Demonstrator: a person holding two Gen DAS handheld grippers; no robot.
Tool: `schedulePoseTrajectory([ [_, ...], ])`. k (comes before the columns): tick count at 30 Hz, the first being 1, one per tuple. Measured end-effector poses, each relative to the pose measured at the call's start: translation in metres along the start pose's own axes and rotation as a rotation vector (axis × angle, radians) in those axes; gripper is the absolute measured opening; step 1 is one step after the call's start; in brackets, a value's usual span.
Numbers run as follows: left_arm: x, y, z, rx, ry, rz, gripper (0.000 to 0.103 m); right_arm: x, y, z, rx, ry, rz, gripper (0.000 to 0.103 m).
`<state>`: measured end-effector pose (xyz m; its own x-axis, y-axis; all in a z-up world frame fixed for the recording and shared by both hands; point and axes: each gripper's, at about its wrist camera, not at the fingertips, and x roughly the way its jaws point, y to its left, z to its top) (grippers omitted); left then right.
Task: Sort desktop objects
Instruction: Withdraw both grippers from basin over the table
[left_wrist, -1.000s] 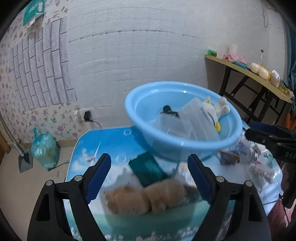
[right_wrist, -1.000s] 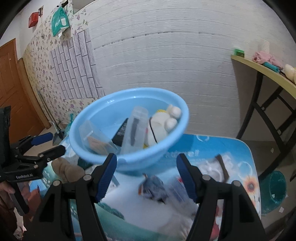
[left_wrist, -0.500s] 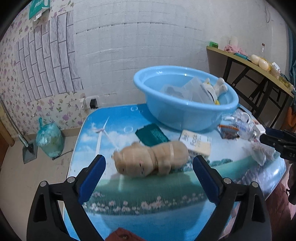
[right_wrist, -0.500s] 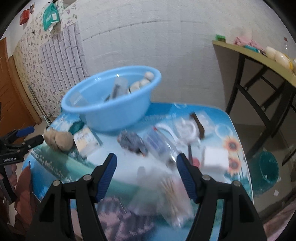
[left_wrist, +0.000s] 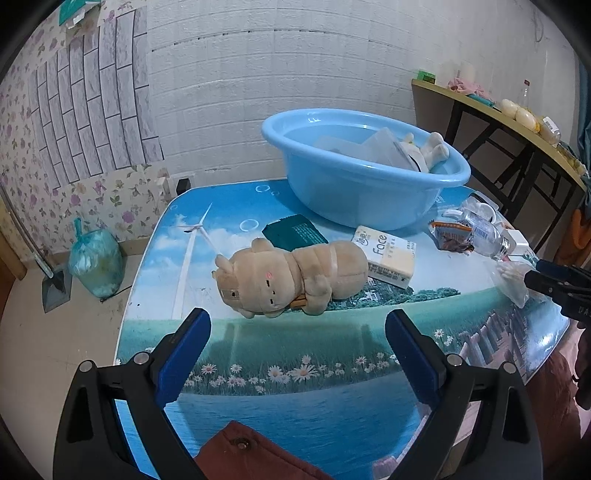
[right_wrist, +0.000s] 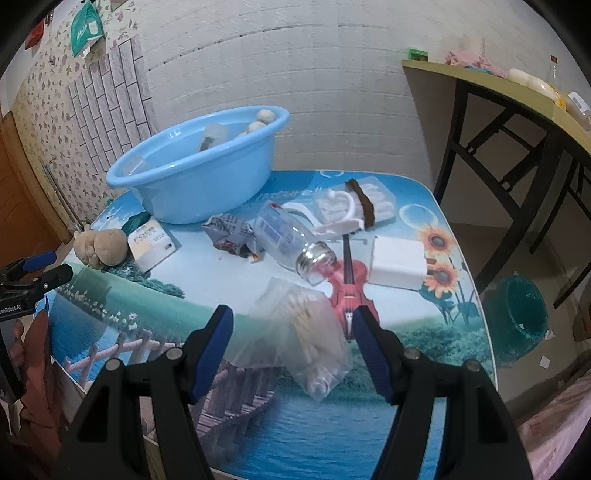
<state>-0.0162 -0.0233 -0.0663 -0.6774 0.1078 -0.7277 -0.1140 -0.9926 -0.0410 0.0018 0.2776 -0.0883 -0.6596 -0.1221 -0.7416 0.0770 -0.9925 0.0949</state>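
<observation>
While my left gripper (left_wrist: 297, 334), jaws just spread wide and empty, faces the plush toy (left_wrist: 291, 275) lying crosswise ahead, my right gripper (right_wrist: 291, 326) (half-open, gripping nothing) straddles the cotton-swab bag (right_wrist: 306, 332).

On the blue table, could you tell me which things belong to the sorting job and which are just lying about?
Job: basin, plush toy, tissue pack, bottle, cotton swab bag, white box.
Lying about: bin bag, side shelf, green bin.

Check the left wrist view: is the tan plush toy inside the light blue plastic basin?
No, the tan plush toy lies on its side on the printed tabletop, in front of the light blue plastic basin.
</observation>
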Motion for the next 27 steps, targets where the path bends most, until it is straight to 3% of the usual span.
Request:
schedulePoseTrajectory([
  [5, 0.003, 0.002, 0.001, -0.005, 0.002, 0.009, 0.100, 0.009, -0.001, -0.003, 0.013, 0.039, -0.012, 0.068],
  [9, 0.011, 0.004, 0.005, -0.007, 0.012, 0.029, 0.102, 0.015, 0.000, -0.006, 0.003, 0.060, -0.022, 0.077],
  [27, 0.049, 0.008, 0.025, -0.006, 0.036, 0.013, 0.103, 0.032, 0.001, -0.001, -0.002, 0.078, -0.017, 0.077],
])
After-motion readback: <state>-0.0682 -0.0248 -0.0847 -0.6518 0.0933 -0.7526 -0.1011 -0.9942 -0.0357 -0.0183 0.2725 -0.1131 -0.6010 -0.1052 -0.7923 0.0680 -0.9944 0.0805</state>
